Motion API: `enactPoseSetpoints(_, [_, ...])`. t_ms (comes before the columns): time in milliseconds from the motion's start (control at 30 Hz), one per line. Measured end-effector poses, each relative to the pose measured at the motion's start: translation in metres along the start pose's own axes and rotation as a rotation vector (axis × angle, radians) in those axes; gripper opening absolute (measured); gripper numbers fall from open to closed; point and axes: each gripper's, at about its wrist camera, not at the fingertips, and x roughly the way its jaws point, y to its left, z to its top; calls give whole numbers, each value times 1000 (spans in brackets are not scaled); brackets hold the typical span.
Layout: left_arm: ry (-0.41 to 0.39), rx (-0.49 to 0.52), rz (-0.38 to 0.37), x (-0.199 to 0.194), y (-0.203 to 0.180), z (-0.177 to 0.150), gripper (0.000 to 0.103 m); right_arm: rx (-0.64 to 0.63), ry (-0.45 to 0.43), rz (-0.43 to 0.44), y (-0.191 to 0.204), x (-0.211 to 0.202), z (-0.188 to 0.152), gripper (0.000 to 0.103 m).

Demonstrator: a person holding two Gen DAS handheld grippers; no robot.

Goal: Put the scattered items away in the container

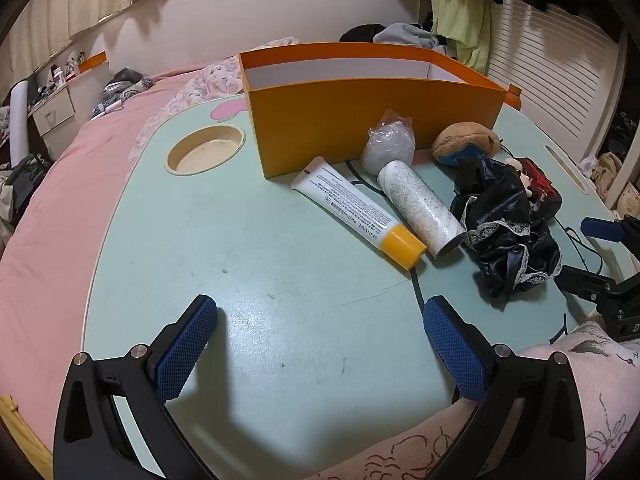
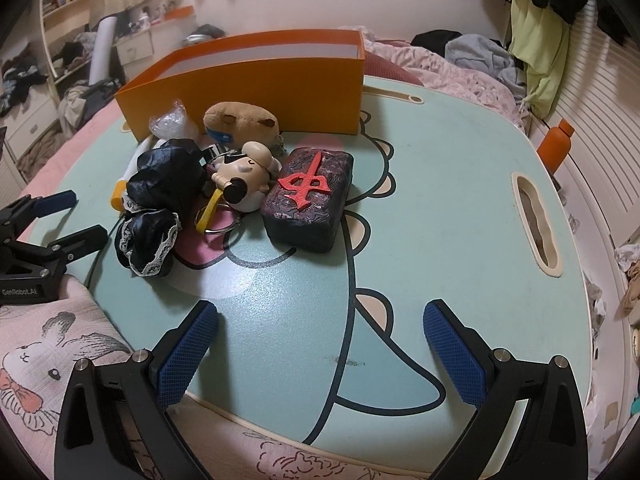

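Observation:
An open orange box (image 1: 360,120) (image 2: 256,92) stands at the back of the mint lap table (image 1: 260,280) (image 2: 440,220). In front of it lie a white tube with a yellow cap (image 1: 356,212), a speckled white cylinder with a plastic-wrapped end (image 1: 416,204), a brown plush (image 1: 464,140) (image 2: 240,120), a black lace-trimmed cloth (image 1: 504,232) (image 2: 160,208), a small figure keychain (image 2: 244,180) and a dark block with a red character (image 2: 310,196). My left gripper (image 1: 320,320) is open, near the front edge, short of the tube. My right gripper (image 2: 320,328) is open, short of the block.
A round cup recess (image 1: 206,150) sits at the table's left and a slot handle (image 2: 536,224) at its right. The table rests on a pink bed (image 1: 60,220). An orange bottle (image 2: 556,148) stands to the right. Clothes hang behind.

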Motion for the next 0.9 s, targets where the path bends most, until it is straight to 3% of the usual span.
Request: enactPoseSetpoints(900, [4,6,-7,2,1,5,103,6,-7,-19,-6,3,0,103])
